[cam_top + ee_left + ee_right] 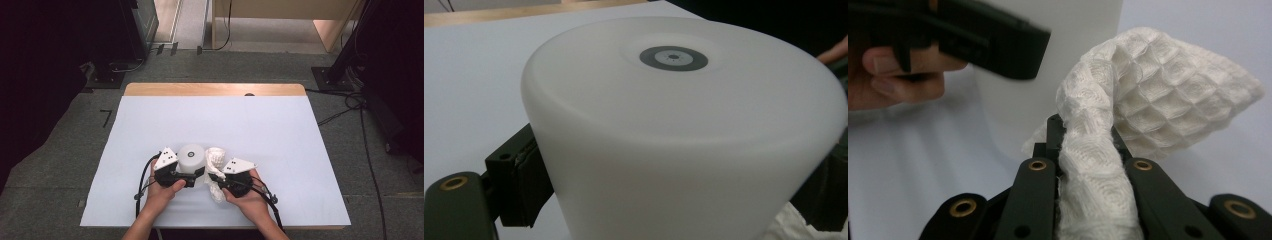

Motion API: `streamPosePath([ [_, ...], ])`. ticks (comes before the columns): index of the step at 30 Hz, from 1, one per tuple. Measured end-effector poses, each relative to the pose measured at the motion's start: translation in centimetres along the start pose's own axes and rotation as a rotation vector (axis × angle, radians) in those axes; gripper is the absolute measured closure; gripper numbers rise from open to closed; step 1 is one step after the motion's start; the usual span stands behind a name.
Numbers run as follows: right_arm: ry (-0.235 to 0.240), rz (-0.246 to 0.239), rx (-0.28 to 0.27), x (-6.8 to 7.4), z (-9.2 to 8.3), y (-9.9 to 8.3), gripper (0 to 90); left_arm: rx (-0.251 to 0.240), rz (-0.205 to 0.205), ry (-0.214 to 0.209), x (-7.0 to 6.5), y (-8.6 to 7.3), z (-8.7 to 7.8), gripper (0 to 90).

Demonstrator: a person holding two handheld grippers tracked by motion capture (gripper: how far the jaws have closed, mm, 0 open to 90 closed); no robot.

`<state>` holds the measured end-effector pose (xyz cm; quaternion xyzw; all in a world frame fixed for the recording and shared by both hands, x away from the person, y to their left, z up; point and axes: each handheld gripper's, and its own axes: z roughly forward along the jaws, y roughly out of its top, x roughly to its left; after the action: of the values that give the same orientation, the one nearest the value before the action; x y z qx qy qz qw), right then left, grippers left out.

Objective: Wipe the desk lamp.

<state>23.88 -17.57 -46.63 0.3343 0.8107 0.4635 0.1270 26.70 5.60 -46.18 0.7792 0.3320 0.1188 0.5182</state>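
A white cylinder [191,156] with a small grey ring on its top [673,58] stands on the white table cover near the front edge. My left gripper [196,176] is shut on its lower side, one black jaw on each side of it [674,195]. Just right of the cylinder, my right gripper [215,177] is shut on a white waffle-weave cloth [216,159]. The cloth [1148,95] is pinched between the two black jaws [1085,137] and bunches up beyond them, beside the cylinder's wall [1048,90].
The white cover [280,140] lies over a wooden table whose far edge [215,89] shows at the back. Dark stands and cables [350,105] sit on the grey floor around the table. The left hand's fingers [898,75] appear in the right gripper view.
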Motion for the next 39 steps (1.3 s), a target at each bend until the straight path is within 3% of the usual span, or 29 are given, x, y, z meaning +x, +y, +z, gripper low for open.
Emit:
streamPosePath([
  [9, -0.072, -0.07, -0.175, 0.1, -2.9, 1.3, 81.2, 0.034, 0.106, -0.001, -1.4, 0.1, 0.4, 8.6],
  [14, -0.096, -0.142, -0.204, 0.9, -3.6, 1.9, 81.3, 0.034, 0.103, -0.005, -1.3, 0.1, 0.4, 8.6],
  [17, -0.1, -0.152, -0.205, 1.1, -3.6, 1.9, 81.2, 0.033, 0.102, -0.009, -1.3, 0.1, 0.4, 8.6],
  [22, -0.105, -0.098, -0.156, 0.2, -2.6, 1.3, 81.1, 0.031, 0.117, -0.008, -1.4, 0.0, 0.5, 8.6],
  [25, -0.086, -0.062, -0.114, -0.3, -1.6, 0.4, 80.8, 0.029, 0.112, -0.011, -1.2, 0.0, 0.4, 8.6],
  [27, -0.097, -0.042, -0.1, -0.7, -1.3, 0.2, 80.5, 0.025, 0.103, -0.014, -1.1, 0.0, 0.4, 8.5],
  [28, -0.1, -0.034, -0.104, -0.8, -1.3, 0.2, 80.4, 0.021, 0.096, -0.01, -1.0, 0.1, 0.4, 8.5],
  [32, -0.128, -0.012, -0.129, -1.4, -1.9, 0.3, 80.3, 0.002, 0.158, 0.027, -0.8, 0.0, 0.4, 8.5],
  [34, -0.146, 0.008, -0.14, -1.8, -2.2, 0.2, 80.3, -0.02, 0.162, 0.027, -0.6, -0.2, 0.4, 8.5],
  [36, -0.159, 0.034, -0.146, -2.1, -2.4, 0.2, 80.2, -0.043, 0.181, 0.055, -0.7, -0.2, 0.4, 8.5],
  [39, -0.173, 0.046, -0.145, -2.4, -2.4, 0.0, 80.2, -0.038, 0.163, 0.099, -0.4, -0.2, 0.6, 8.4],
])
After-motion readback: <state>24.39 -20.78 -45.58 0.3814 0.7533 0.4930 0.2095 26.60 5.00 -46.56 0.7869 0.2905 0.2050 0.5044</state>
